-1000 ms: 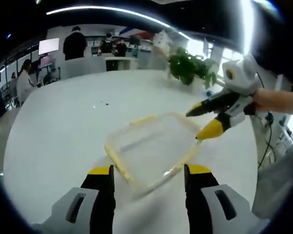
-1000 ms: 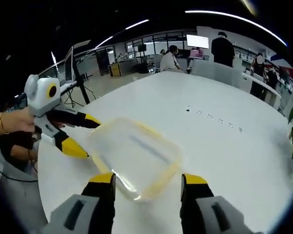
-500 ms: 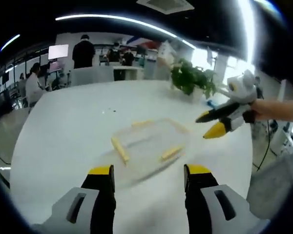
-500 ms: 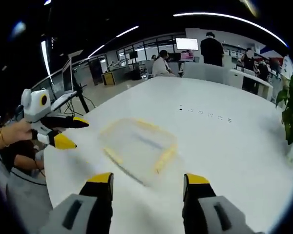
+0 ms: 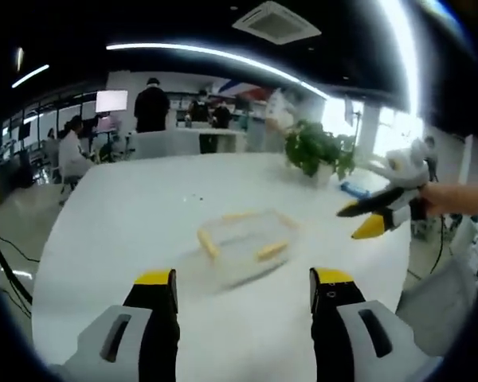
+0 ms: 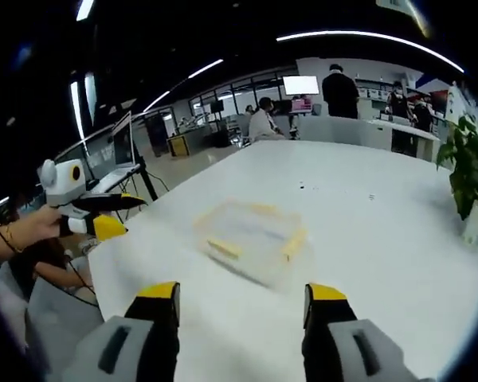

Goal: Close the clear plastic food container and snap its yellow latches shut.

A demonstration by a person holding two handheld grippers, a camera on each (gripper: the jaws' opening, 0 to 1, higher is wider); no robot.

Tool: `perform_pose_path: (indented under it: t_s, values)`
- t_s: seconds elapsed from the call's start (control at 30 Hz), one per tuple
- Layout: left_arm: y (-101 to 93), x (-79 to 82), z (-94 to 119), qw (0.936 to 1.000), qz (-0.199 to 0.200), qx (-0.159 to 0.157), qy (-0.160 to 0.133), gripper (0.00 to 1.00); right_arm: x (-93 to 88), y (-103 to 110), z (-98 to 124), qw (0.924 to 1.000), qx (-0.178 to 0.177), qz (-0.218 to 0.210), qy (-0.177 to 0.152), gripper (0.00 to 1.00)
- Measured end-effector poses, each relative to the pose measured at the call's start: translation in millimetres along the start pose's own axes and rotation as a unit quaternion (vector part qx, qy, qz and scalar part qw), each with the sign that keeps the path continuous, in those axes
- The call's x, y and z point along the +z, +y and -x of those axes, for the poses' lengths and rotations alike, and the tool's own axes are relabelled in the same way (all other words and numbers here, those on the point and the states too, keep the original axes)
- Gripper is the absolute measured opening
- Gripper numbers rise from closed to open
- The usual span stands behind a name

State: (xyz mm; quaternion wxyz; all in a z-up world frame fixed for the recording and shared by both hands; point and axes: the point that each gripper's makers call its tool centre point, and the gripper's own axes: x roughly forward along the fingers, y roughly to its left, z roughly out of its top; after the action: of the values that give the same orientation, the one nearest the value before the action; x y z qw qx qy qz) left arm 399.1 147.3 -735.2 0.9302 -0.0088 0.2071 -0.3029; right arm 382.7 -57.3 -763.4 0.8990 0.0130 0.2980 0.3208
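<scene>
A clear plastic food container [image 5: 240,248] with yellow latches [image 5: 208,243] sits alone on a white counter [image 5: 119,231], its lid on; the left hand-held gripper [image 5: 243,290] hangs above the near edge, jaws spread, well apart from it; the right hand-held gripper [image 6: 240,301] is likewise spread and holding nothing; a potted plant [image 5: 319,151] stands at the far edge; people [image 6: 340,91] work at desks beyond.

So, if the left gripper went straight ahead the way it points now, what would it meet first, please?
Most likely the container on the table. It lies ahead between the open jaws of the left gripper, though depth and the gripper's height are hard to judge.
</scene>
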Motion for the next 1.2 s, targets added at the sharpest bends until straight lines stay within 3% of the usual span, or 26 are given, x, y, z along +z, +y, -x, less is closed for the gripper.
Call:
perform_pose_path:
  t_s: [0.23, 0.43, 0.87, 1.2]
  values:
    - [-3.8, -7.7, 25.5, 0.9999, -0.003, 0.009, -0.008, 0.66, -13.1, 6.7, 21.7, 0.9998, -0.013, -0.011, -0.015, 0.63]
    - [-6.1, -12.4, 37.4, 0.9998, 0.000, 0.014, -0.016, 0.69, -19.2, 13.2, 33.7, 0.9986, -0.025, -0.021, -0.042, 0.69]
    - [-8.1, -25.9, 51.9, 0.9997, 0.008, 0.018, -0.016, 0.71, -41.6, 22.3, 45.7, 0.9979, -0.036, -0.039, -0.036, 0.70]
    - [-8.1, -30.5, 61.1, 0.9996, 0.007, 0.021, -0.019, 0.72, -45.3, 27.3, 51.2, 0.9956, -0.045, -0.060, -0.057, 0.70]
